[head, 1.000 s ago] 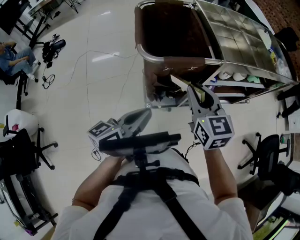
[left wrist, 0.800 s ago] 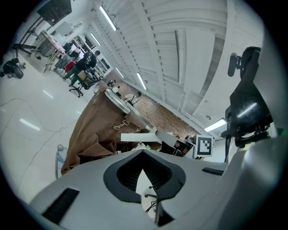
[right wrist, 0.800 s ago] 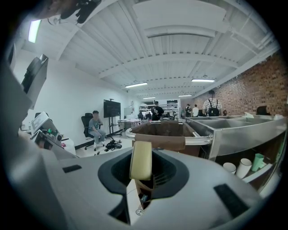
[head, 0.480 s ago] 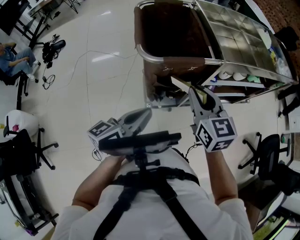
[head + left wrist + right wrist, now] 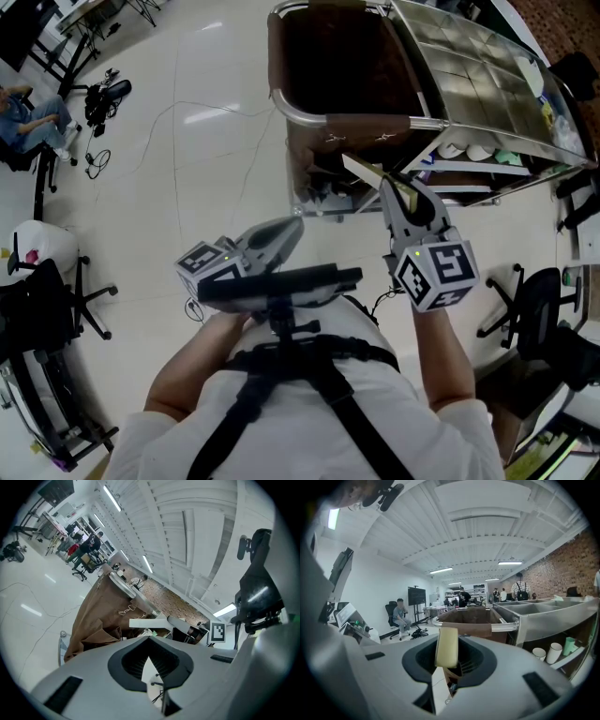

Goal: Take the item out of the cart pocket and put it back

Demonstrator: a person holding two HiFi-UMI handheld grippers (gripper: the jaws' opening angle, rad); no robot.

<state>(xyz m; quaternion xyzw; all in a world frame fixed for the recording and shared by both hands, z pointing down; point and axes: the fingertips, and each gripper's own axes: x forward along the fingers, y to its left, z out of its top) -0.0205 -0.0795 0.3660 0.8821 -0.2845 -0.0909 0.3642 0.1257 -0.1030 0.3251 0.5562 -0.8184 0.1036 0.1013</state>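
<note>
My right gripper (image 5: 388, 185) is shut on a flat, pale yellow bar (image 5: 364, 170). It holds the bar just in front of the cart's brown fabric pocket (image 5: 314, 155), below the metal rail (image 5: 375, 121). In the right gripper view the bar (image 5: 446, 647) stands upright between the pads, with the brown bag (image 5: 471, 617) behind it. My left gripper (image 5: 296, 225) hangs lower at the left, away from the cart, shut with nothing in it. The left gripper view shows the bar (image 5: 147, 623) and the brown bag (image 5: 101, 616) ahead.
The cart has stainless tubs (image 5: 469, 66) on top and cups (image 5: 464, 151) on a shelf beneath. Office chairs (image 5: 530, 314) stand at the right and at the left (image 5: 42, 309). Cables (image 5: 178, 117) trail over the pale floor. A person (image 5: 33, 112) sits far left.
My right gripper has drifted slightly back toward me and to the right, with the bar still in it. My left gripper has not moved.
</note>
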